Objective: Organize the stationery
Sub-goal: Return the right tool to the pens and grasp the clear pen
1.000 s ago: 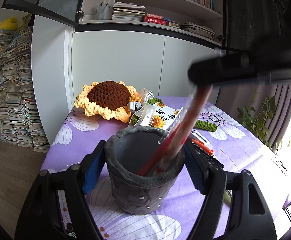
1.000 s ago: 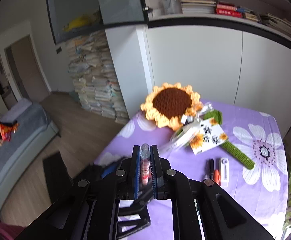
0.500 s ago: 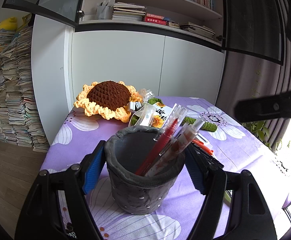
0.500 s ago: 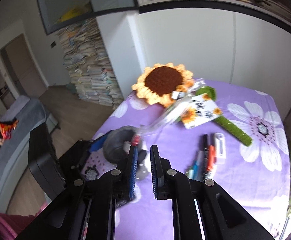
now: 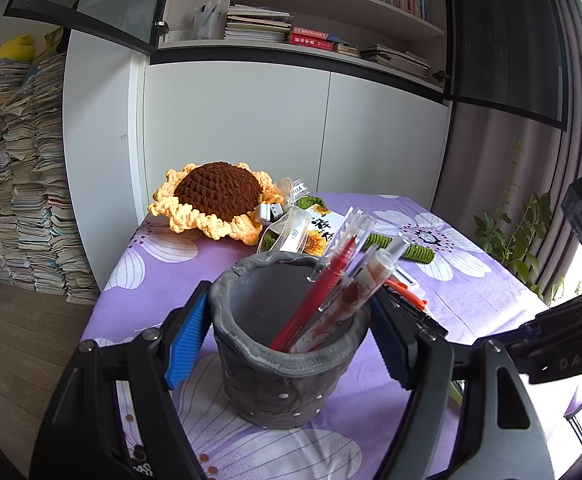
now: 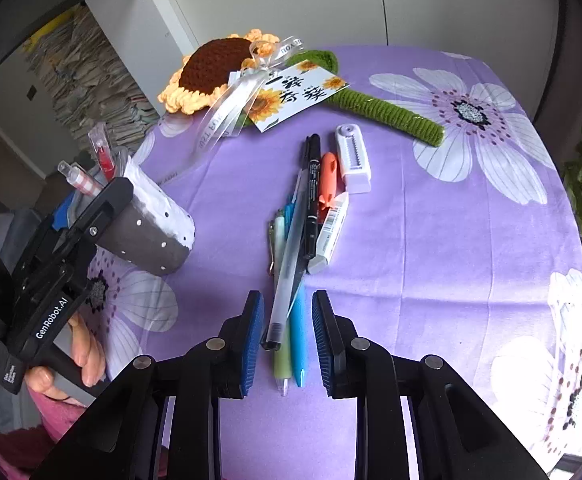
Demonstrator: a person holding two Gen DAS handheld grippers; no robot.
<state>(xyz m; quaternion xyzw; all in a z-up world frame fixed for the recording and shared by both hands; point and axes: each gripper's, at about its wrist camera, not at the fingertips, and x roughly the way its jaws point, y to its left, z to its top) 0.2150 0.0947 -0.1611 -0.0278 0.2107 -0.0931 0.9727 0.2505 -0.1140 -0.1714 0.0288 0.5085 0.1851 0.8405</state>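
Left gripper [image 5: 291, 332] clamps pen holder [image 5: 287, 364]; right gripper [image 6: 285, 338] jaws opening (pens between, untouched).

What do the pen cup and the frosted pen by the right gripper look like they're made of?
Pen cup: soft grey felt or fabric, matte, with a stitched, wavy rim and white dots. Frosted pen: translucent plastic, likely hard, with a dark core showing through the barrel.

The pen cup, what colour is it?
The pen cup is dark grey with little white dots, seen best in the left wrist view.
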